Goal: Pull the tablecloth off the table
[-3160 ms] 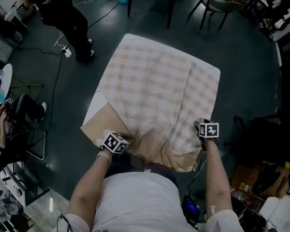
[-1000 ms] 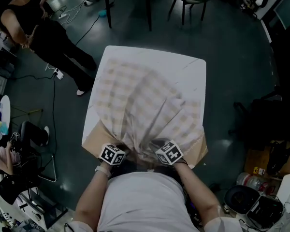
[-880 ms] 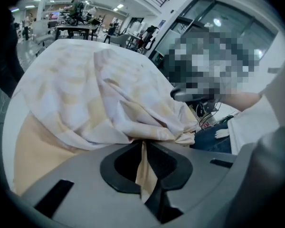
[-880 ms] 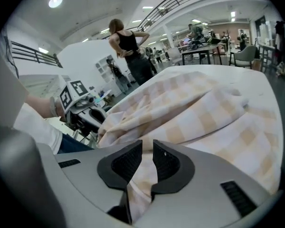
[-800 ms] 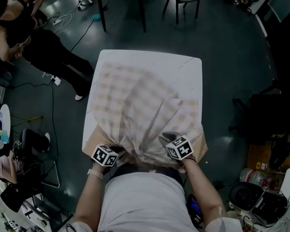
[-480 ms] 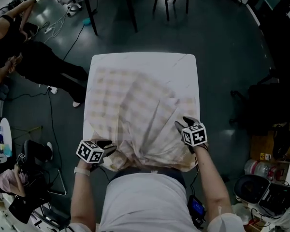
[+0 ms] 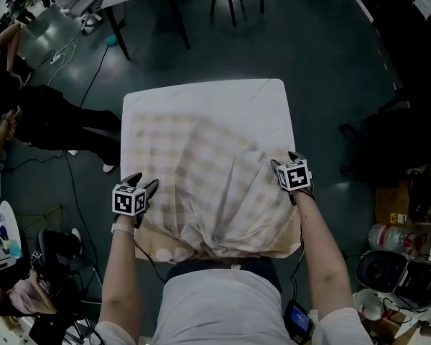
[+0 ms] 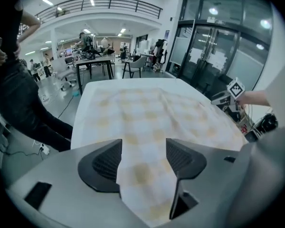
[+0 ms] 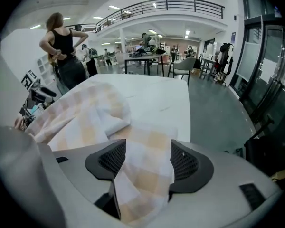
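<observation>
Tablecloth (image 7: 215, 185) lies slack between both hand-held grippers' (image 7: 139, 184) (image 7: 288, 161) just-parted jaws.

Tablecloth (image 7: 215, 185) hides near edge & corners of table (image 7: 269, 99) (bunched there); bystander (image 7: 57, 124) cut off at L edge.

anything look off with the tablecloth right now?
Yes. The checked tablecloth is bunched into folds and skewed toward the person, leaving the far edge of the table bare. Left gripper and right gripper have just been opening their jaws; cloth lies between each pair, unclamped.
</observation>
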The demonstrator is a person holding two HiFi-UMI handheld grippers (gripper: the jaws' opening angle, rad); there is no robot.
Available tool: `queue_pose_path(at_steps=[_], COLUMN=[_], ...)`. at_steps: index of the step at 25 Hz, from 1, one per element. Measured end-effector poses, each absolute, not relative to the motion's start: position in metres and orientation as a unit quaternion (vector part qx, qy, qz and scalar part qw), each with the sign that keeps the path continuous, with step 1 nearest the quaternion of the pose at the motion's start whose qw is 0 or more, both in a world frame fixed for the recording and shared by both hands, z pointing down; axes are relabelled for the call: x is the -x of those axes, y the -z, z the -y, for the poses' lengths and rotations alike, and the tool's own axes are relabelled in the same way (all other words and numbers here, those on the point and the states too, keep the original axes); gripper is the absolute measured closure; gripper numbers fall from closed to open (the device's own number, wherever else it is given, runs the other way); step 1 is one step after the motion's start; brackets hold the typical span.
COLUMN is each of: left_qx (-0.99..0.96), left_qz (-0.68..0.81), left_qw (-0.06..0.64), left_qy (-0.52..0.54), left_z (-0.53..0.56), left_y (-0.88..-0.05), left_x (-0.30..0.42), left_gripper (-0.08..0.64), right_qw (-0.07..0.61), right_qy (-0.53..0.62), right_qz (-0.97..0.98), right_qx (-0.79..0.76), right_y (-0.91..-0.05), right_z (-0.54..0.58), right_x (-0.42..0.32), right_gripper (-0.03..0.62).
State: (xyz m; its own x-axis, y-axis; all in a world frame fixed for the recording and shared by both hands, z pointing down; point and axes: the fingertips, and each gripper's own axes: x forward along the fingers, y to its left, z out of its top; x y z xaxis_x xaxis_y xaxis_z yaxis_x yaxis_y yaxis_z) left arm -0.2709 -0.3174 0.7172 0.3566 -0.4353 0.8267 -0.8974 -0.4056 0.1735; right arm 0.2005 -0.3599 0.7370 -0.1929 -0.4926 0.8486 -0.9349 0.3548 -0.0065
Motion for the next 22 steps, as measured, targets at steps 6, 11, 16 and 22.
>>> queue_pose_path(at_steps=[6, 11, 16, 22], left_qx=[-0.747, -0.748, -0.753, -0.755], left_qz=[0.4, 0.4, 0.414, 0.425], left_qw=[0.331, 0.307, 0.302, 0.311], left_qy=[-0.416, -0.431, -0.412, -0.391], left_z=[0.325, 0.325, 0.326, 0.305], left_y=[-0.761, -0.768, -0.766, -0.763], left_x=[0.264, 0.258, 0.257, 0.238], left_gripper=[0.253, 0.249, 0.25, 0.454], right_qw=[0.405, 0.4, 0.408, 0.414], right_qy=[-0.292, -0.289, -0.281, -0.288], right_qz=[0.729, 0.745, 0.736, 0.747], right_qx=[-0.467, -0.45, -0.462, -0.434], right_y=[-0.754, -0.753, -0.751, -0.754], right_z=[0.354, 0.332, 0.324, 0.303], right_x=[-0.178, -0.158, -0.148, -0.13], right_gripper=[0.314, 0.314, 0.34, 0.513])
